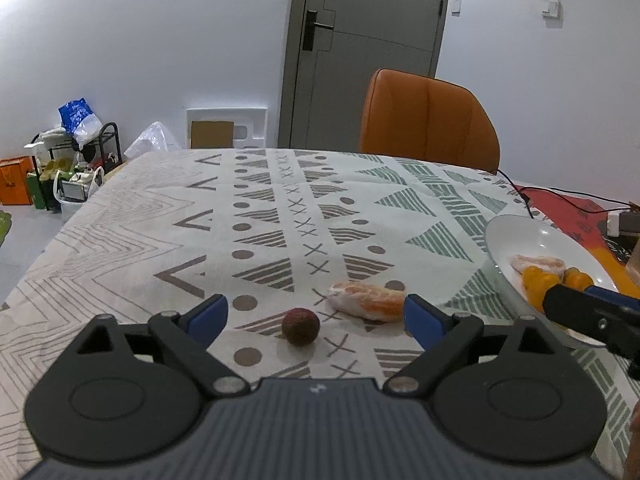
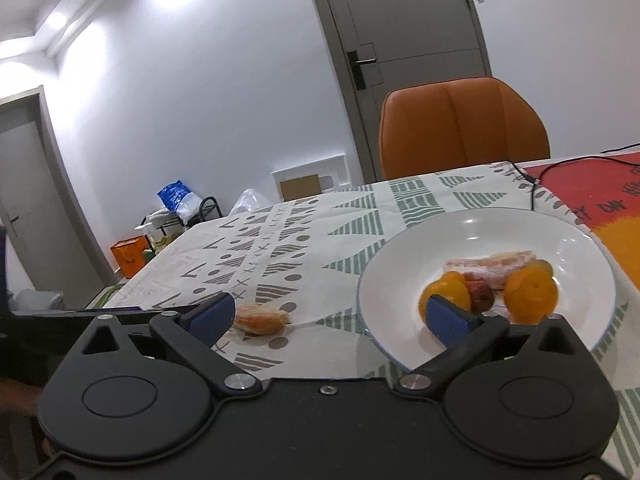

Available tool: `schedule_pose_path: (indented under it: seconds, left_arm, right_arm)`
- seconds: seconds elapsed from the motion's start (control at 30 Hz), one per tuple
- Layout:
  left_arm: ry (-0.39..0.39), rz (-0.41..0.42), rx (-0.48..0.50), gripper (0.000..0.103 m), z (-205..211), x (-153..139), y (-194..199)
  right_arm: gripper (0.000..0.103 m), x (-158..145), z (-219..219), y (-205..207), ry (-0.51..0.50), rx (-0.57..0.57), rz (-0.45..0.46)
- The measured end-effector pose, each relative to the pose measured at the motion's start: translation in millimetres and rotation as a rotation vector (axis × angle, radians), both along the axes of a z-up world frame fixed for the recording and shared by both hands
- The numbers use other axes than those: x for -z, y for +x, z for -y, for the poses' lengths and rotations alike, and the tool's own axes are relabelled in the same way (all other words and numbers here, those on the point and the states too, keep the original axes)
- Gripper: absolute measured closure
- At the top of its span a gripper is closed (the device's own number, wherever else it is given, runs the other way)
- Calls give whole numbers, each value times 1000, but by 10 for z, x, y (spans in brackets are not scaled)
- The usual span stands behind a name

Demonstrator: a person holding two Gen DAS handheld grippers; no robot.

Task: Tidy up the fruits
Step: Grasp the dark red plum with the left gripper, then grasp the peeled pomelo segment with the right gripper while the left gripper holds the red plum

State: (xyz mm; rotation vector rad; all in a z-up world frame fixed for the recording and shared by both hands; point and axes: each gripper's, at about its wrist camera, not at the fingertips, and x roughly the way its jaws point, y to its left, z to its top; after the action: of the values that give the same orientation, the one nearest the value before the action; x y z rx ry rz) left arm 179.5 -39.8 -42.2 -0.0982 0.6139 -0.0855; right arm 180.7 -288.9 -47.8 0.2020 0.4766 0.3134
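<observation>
A matt woven cloth with printed shapes covers the table. The plate looks glossy white ceramic — it catches highlights. The lychee has dull, rough skin; the peeled citrus segment looks moist and pithy. The chair shows smooth orange leather-like upholstery.

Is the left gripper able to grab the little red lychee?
Probably yes. The left gripper has its jaws wide open, and the lychee sits on the tablecloth between them with nothing in the way.

I see: dark red round lychee and peeled orange segment on cloth; white ceramic plate holding two oranges, pomelo piece.
</observation>
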Motion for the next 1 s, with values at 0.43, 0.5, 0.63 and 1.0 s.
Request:
schedule_pose_path:
  seconds: [0.43, 0.5, 0.63, 1.0]
  left_arm:
    - [-83, -55, -9, 56, -127, 281, 267]
    - [-77, -56, -13, 78, -144, 285, 284]
    - [-113, -34, -38, 80, -242, 214, 230]
    - [-143, 6, -85, 80, -570, 54, 56]
  right_arm:
    - [0, -44, -185, 165, -18, -55, -25]
    - [1, -66, -242, 181, -25, -71, -20]
    - [6, -67, -343, 238, -37, -102, -31]
    - [27, 110, -724, 402, -64, -184, -127]
